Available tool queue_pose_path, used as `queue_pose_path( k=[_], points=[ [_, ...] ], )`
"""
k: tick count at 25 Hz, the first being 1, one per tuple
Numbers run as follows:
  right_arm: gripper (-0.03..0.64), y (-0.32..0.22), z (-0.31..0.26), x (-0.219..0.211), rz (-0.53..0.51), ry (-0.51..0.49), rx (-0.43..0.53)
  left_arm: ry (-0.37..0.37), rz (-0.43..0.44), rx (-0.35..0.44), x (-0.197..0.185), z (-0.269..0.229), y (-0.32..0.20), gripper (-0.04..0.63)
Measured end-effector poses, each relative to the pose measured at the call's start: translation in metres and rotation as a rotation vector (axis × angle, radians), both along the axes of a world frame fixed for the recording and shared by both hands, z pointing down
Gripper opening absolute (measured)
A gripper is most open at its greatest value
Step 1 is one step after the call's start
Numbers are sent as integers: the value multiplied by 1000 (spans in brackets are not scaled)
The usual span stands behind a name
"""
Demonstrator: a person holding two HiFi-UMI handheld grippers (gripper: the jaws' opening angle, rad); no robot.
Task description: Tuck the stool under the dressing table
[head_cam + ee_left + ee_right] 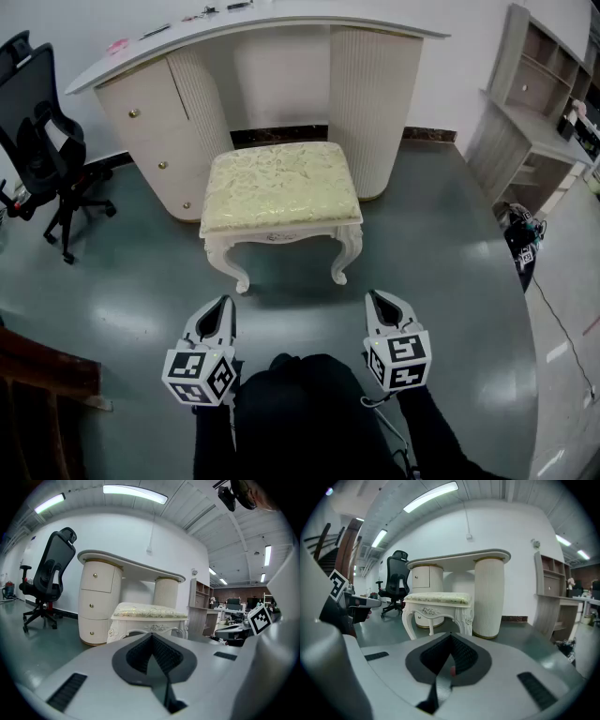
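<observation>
A glossy grey-green floor [441, 234] is bounded by a white wall. Against it stands a cream dressing table with a curved top, a gold-knobbed drawer pedestal and a fluted column [370, 103]. The white stool with carved curved legs and a pale yellow brocade cushion [281, 187] is set in front of the gap between pedestal and column, its rear edge at the opening, most of it out.

The left gripper [223, 302] and right gripper [378, 296] are held low, well short of the stool, each with jaws pressed together on nothing.

A black mesh office chair [42, 141] is seen at left. Ceiling strip lights [135, 493] appear only in the gripper views.
</observation>
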State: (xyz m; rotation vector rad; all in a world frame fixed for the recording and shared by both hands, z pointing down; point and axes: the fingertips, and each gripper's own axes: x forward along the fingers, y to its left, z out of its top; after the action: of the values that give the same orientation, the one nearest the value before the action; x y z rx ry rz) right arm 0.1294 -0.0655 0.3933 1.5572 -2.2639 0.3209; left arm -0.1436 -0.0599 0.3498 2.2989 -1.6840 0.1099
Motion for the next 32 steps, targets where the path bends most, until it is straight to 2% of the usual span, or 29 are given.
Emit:
queue_pose_path(
  k=[12, 19, 32],
  points=[
    [5, -9, 7, -9, -7, -5, 3, -10, -1, -3, -7, 11, -4, 8],
    [5, -13, 5, -9, 0, 33, 21, 8, -5, -4, -10, 14, -9, 8],
    [5, -45, 19, -4, 39, 79, 4, -13, -58, -67, -42, 47, -42, 8]
  ],
)
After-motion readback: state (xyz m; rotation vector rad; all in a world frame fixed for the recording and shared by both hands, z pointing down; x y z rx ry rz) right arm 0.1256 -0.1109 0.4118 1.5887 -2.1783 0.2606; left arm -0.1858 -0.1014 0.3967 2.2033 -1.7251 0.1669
